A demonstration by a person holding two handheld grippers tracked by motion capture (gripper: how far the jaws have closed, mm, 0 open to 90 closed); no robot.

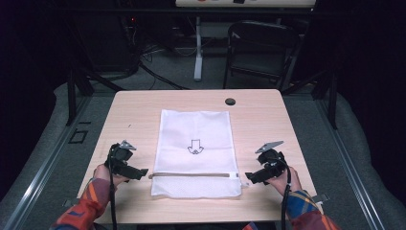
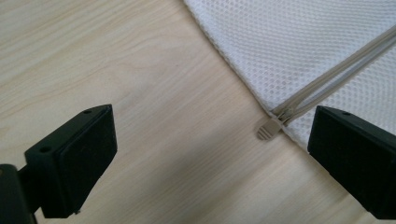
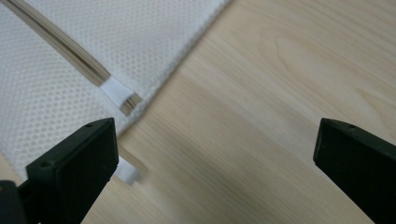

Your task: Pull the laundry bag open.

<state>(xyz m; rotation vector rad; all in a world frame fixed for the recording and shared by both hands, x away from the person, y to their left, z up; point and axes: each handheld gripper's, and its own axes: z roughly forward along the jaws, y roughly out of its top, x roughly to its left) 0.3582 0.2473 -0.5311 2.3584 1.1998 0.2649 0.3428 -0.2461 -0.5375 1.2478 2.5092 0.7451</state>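
Mesh bag (image 1: pixel 195 143) lies flat mid-table, white, arrow print up, zipper (image 1: pixel 191 175) running across its near end. Slider pull (image 2: pixel 270 127) sits at the bag's left edge, poking just off the fabric onto the wood. Zipper's far end stops at a white tab (image 3: pixel 113 88) near the right edge.

Left gripper (image 1: pixel 143 171) is just beside the bag's left edge, jaws spread wide, nothing between them; in the left gripper view the pull sits close to the right-hand jaw, not centred. Right gripper (image 1: pixel 250 177) is just beside the right edge, jaws equally wide and empty; in the right gripper view the tab end is up by the left-hand jaw and bare table (image 3: pixel 261 102) lies between the jaws.

My read: zipper looks closed along its length, and the step is a two-point grab, one on the pull and one anchoring the far end.

Tips:
- Left: shift sideways so the pull is centred between the jaws before closing. It's small and flat, so come in low and pinch the pull itself, not mesh.
- Right: slide over onto the tab end and pinch the fabric beside the zipper, to keep the bag from dragging.
- Pull along the zipper line only. Off-axis and the mesh will bunch or the slider may jam.
- Mesh is slippery on wood; expect the bag to slide if only one side grips.
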